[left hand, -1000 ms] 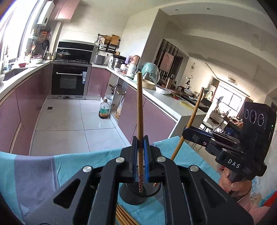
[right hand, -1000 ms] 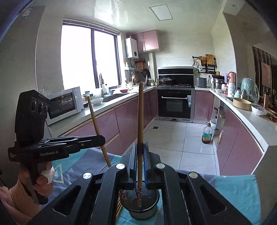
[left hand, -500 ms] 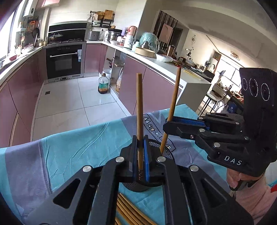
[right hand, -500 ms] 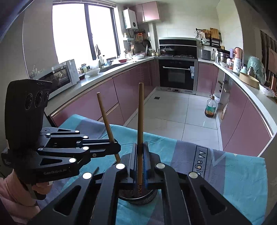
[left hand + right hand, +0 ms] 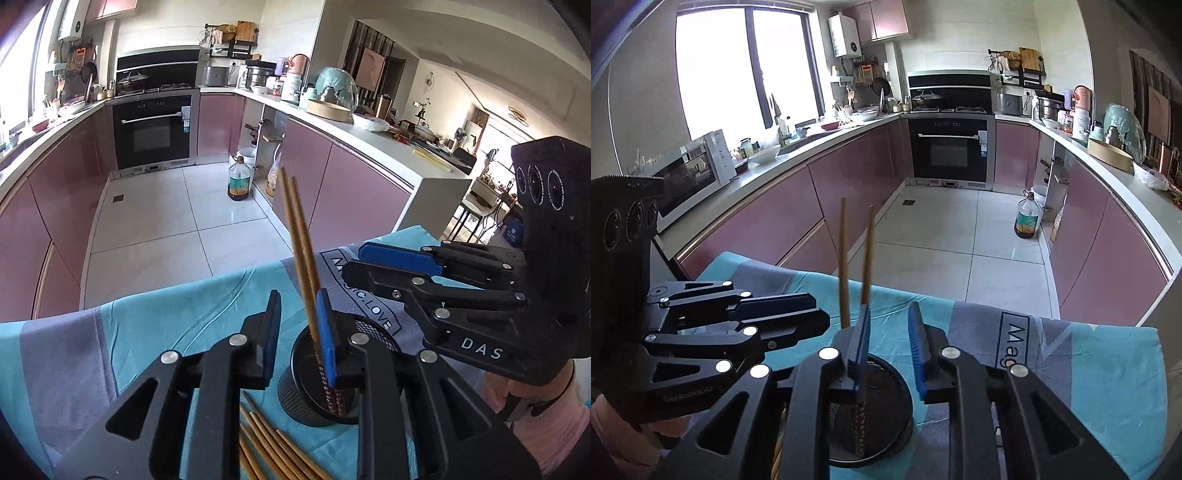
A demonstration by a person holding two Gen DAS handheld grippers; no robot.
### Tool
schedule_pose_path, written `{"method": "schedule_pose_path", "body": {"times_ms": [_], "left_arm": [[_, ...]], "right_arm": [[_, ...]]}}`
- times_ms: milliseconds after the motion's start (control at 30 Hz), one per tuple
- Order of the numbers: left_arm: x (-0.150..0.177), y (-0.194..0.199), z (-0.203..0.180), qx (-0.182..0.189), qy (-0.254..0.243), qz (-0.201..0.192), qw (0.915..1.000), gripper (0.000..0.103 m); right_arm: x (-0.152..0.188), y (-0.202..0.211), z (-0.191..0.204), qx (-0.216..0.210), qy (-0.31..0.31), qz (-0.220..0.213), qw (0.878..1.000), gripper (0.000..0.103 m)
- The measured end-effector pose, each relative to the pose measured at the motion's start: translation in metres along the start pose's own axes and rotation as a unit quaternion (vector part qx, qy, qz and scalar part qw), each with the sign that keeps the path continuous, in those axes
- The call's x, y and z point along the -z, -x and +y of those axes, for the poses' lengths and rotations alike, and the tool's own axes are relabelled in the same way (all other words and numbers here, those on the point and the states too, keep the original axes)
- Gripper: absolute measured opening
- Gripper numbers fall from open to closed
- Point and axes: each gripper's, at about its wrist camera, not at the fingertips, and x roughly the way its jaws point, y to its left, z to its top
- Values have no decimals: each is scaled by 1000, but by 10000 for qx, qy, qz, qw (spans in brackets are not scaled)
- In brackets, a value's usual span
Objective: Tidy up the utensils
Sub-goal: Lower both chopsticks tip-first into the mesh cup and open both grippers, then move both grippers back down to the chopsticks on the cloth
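Two brown chopsticks stand tilted in a black mesh cup on the table. My left gripper hangs just above the cup with its jaws opening. The sticks lean on its right blue pad only. In the right wrist view, the same chopsticks rise from the cup beside the left pad of my right gripper. Its jaws are also opening, with nothing pinched. Each gripper shows in the other's view: the right gripper and the left gripper.
Several loose chopsticks lie on the teal and grey tablecloth just in front of the cup. The table's far edge drops to a tiled kitchen floor with pink cabinets and an oil bottle. A hand in a pink sleeve holds the right gripper.
Both grippers came down over the cup, each with a chopstick. Their jaws have parted and let go. The two sticks now lean together in the cup.
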Motion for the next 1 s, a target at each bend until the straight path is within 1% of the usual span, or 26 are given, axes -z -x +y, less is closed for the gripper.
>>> {"method": "schedule_pose_path", "body": {"times_ms": [33, 67, 100, 167, 233, 300, 367, 433, 467, 500, 567, 633, 700, 767, 833, 900, 1000], "left_arm": [[0, 1, 0, -43, 1, -38, 10000, 24], [2, 4, 1, -95, 3, -94, 9999, 25], [3, 6, 3, -130, 9, -135, 9998, 28], [6, 14, 8, -214, 48, -251, 9994, 31], [9, 24, 11, -250, 89, -374, 9989, 36], [15, 35, 14, -336, 92, -496, 9982, 41], [23, 48, 17, -425, 84, -634, 9970, 44], [31, 59, 20, -498, 100, -724, 9961, 50], [36, 65, 22, -558, 98, -770, 9954, 52], [41, 70, 24, -625, 88, -797, 9948, 53], [51, 79, 28, -751, 96, -810, 9938, 54], [67, 87, 35, -811, 130, -762, 9937, 54], [82, 92, 41, -878, 176, -693, 9936, 54], [98, 94, 46, -957, 186, -560, 9937, 54], [116, 94, 50, -1045, 155, -406, 9936, 54], [133, 91, 50, -1115, 122, -241, 9934, 53], [160, 84, 52, -1084, 104, 18, 9941, 50]], "right_arm": [[1, 1, 1, -8, -1, -47, 10000, 25], [2, 3, 2, -7, 22, -91, 10000, 30], [4, 5, 3, 1, 45, -130, 9999, 34], [8, 10, 7, 9, 96, -213, 9997, 48], [12, 14, 11, 39, 147, -295, 9994, 53], [17, 20, 15, 15, 186, -372, 9991, 62], [21, 26, 18, -3, 190, -463, 9987, 64], [26, 33, 20, -83, 165, -567, 9982, 73], [29, 37, 21, -118, 136, -642, 9978, 78], [31, 41, 22, -146, 134, -697, 9974, 80], [37, 50, 27, -219, 189, -810, 9963, 83], [43, 58, 34, -263, 275, -889, 9953, 83], [51, 62, 41, -366, 380, -891, 9946, 83], [61, 63, 48, -381, 483, -826, 9947, 82], [71, 59, 54, -419, 530, -698, 9953, 80], [81, 53, 59, -477, 554, -530, 9959, 74], [96, 41, 65, -563, 517, -245, 9968, 67]]}}
